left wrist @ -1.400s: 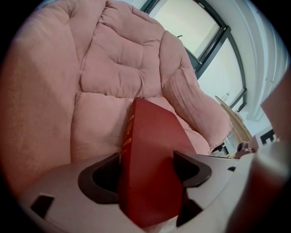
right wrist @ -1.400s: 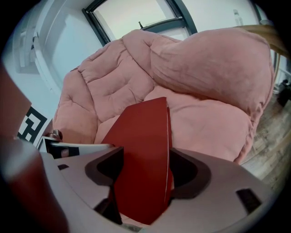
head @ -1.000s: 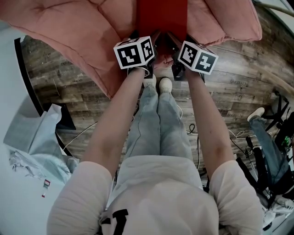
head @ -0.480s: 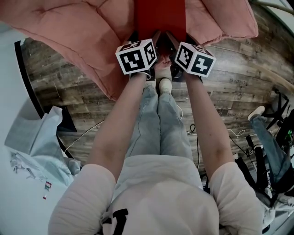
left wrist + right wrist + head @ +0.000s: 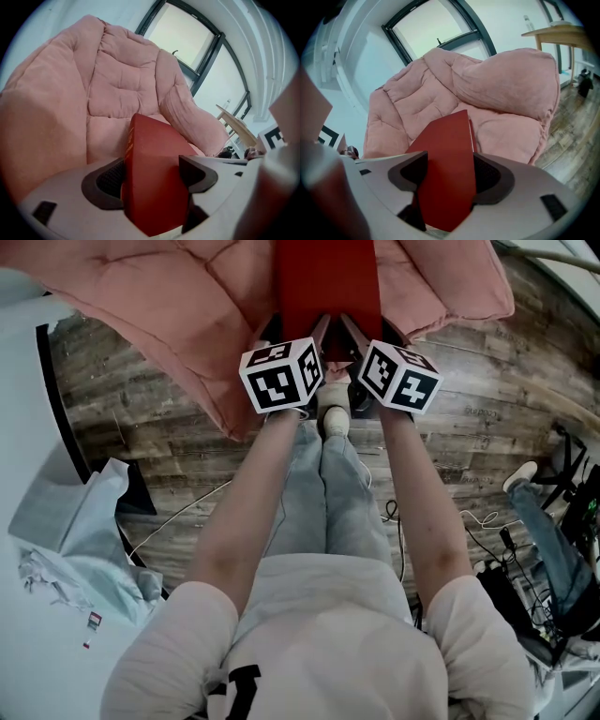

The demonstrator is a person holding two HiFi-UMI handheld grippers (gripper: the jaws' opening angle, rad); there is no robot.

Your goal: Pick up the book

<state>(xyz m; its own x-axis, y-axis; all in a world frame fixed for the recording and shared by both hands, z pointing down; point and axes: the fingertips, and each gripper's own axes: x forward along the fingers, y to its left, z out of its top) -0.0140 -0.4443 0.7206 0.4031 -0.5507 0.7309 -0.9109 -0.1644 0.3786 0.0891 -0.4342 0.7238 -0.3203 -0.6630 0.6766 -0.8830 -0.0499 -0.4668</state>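
A red hardcover book (image 5: 326,277) is held out over a pink cushioned chair (image 5: 178,306). My left gripper (image 5: 314,329) grips its near left corner and my right gripper (image 5: 352,329) its near right corner, both shut on it. In the left gripper view the red book (image 5: 152,183) fills the gap between the dark pads (image 5: 110,180), spine to the left. The right gripper view has the red book (image 5: 447,173) clamped between the pads (image 5: 490,176), with the chair (image 5: 497,89) behind it.
Wooden plank floor (image 5: 487,399) lies below. A white surface with crumpled pale plastic (image 5: 66,531) is at the left. Cables (image 5: 478,521) and dark gear (image 5: 562,568) sit at the right. A wooden table (image 5: 555,33) stands beyond the chair, below large windows (image 5: 187,37).
Both grippers and the book have drawn a little nearer to the person and lower in the head view; the grip is unchanged.
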